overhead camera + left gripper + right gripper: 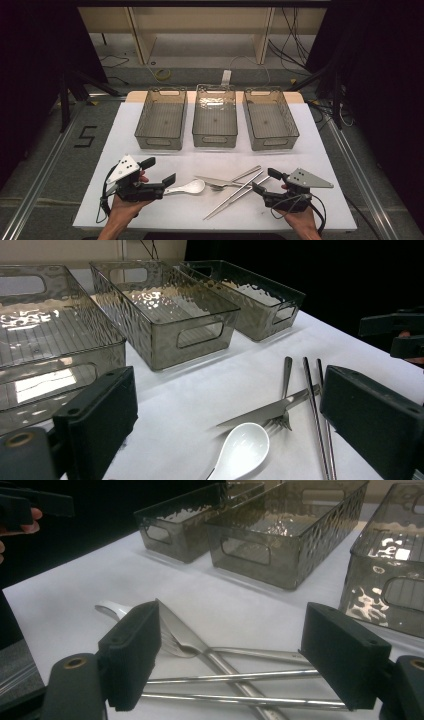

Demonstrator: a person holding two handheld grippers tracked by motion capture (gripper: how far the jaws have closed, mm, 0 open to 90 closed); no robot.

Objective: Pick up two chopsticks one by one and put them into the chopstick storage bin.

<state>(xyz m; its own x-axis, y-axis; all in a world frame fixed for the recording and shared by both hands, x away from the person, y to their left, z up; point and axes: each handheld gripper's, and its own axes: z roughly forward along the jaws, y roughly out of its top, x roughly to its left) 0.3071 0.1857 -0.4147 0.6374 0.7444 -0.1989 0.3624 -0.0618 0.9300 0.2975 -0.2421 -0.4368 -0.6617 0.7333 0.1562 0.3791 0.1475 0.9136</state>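
Three smoked-plastic bins are set in a row at the far side of the white table [125, 150]: a left bin [161, 120], a middle bin [215, 117] and a right bin [270, 120], all seen empty from above, each with a handle slot in its end wall. A strip of bare table is left between the bins and the cutlery, and more bare surface lies along the near edge.

The cutlery is gathered near the front, between the two hands. A white spoon [192, 187] is laid with its bowl toward the centre and its handle toward the left tongs [159, 172], which are held spread with nothing between them. A knife [220, 181] is laid across a fork [235, 180], and two chopsticks [235, 195] are laid slanting just beside them. The right tongs [265, 181] are also held spread, close to the chopstick ends, gripping nothing.

In the left gripper view the spoon's bowl [242, 450] is seen just ahead of the jaws, with the knife tip above it. In the right gripper view the chopsticks [225, 687] are seen lying across the gap between the jaws, the fork and knife crossing behind them
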